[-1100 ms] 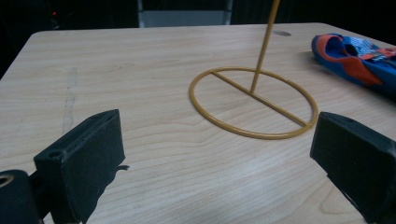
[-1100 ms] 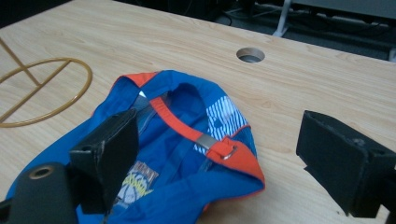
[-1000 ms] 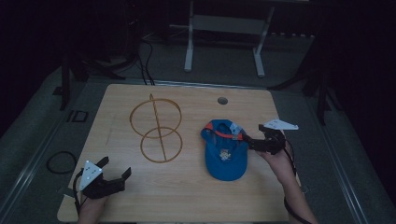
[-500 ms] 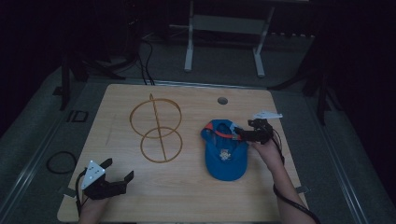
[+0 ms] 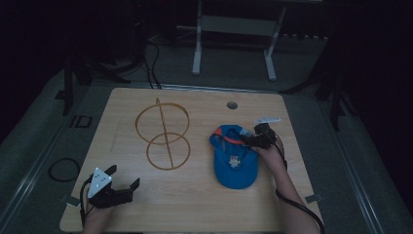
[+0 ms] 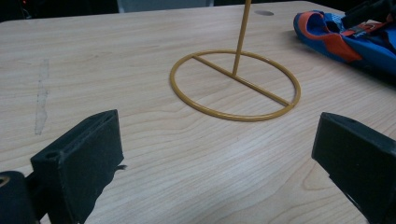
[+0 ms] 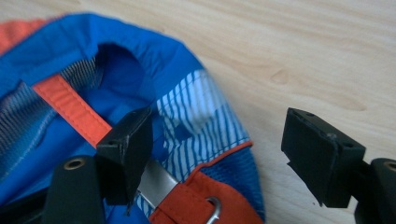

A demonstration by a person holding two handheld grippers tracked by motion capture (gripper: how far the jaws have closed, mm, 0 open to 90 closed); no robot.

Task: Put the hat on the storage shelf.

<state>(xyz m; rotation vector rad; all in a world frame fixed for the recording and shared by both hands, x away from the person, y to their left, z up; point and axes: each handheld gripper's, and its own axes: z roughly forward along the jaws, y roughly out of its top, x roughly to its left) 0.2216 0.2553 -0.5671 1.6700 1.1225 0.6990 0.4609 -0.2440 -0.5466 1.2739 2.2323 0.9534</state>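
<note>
1 blue cap (image 5: 234, 161), 1 wire stand (image 5: 163, 135), 2 grippers on the table (image 5: 195, 204).

High view: we look down from above on the whole surface (image 5: 195, 204); both tongs views sit low, sharing the cap (image 5: 234, 161).

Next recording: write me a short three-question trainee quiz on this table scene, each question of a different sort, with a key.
1. True or false: the right gripper is clamped shut on the blue cap.
2. Which thing stands left of the cap on the table in the high view? A) a glass bottle B) a yellow wire stand C) a stack of plates
3. Fill in: the left gripper rests near the table's front ____ corner, jaws open.

Key:
1. False: its jaws are open, one over the cap's back edge, the other over bare wood.
2. B, the yellow wire stand.
3. left
</note>
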